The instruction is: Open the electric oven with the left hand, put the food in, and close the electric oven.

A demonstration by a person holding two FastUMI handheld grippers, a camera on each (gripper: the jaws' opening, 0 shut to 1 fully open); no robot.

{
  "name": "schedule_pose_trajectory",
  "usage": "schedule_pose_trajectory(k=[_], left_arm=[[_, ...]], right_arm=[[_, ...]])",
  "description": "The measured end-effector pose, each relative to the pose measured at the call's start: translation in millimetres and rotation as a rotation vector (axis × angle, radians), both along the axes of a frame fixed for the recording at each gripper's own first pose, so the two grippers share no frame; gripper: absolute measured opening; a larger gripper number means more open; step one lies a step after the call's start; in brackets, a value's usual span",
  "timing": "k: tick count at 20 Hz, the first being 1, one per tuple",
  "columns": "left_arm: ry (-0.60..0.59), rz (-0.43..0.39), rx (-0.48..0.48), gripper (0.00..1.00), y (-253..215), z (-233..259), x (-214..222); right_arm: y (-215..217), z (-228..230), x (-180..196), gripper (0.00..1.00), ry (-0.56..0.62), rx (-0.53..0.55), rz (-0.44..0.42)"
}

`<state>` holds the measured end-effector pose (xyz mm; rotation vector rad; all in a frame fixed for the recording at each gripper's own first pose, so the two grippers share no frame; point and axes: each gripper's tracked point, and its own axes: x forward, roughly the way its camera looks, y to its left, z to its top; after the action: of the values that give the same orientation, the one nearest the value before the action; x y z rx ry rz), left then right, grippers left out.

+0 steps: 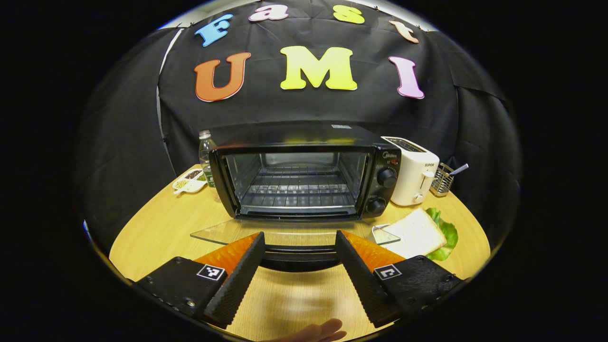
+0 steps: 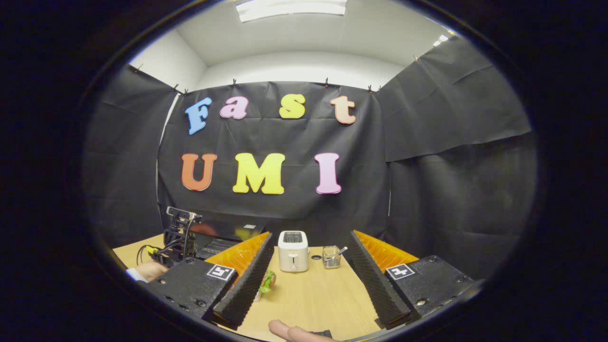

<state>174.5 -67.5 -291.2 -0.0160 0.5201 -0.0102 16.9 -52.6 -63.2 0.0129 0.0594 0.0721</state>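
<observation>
In the left gripper view, a round wooden tabletop point(image 1: 156, 228) carries, from left to right: a small white divided dish of seeds point(image 1: 189, 181) near the left edge, a clear plastic bottle point(image 1: 205, 153) just behind it, then a black electric oven point(image 1: 304, 171) at the middle toward the back. The oven's glass door point(image 1: 247, 232) lies folded down flat toward the camera, baring an empty wire rack point(image 1: 297, 188) inside. Right of the oven stands a white toaster point(image 1: 414, 170), then a wire utensil holder point(image 1: 442, 179) near the right edge. In front of the toaster lies the food, a bread slice point(image 1: 418, 232) on lettuce point(image 1: 447, 235). The left gripper point(image 1: 299, 242) hovers with its jaws wide apart and empty, just before the door's dark handle point(image 1: 299, 254).

In the right gripper view, the right gripper point(image 2: 311, 259) is raised over the tabletop, jaws wide, holding nothing. A fingertip point(image 2: 285, 330) shows at the bottom.
</observation>
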Motion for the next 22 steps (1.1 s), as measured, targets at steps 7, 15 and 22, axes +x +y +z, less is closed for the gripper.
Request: schedule_pose_trajectory(k=[7, 15, 22], left_arm=[[0.067, -0.010, -0.006, 0.96, 6.9, -58.3, -20.6], [-0.033, 0.007, -0.025, 0.95, 22.2, -46.9, -23.6], [-0.256, 0.022, -0.032, 0.95, 46.1, 58.9, -68.3]], right_arm=[[13.4, -10.0, -0.4, 1.00, 0.031, -0.014, 0.021], [24.0, -23.0, 19.9, 0.92, 0.070, -0.028, 0.049], [44.9, -60.2, 82.4, 1.00, 0.216, -0.040, 0.104]])
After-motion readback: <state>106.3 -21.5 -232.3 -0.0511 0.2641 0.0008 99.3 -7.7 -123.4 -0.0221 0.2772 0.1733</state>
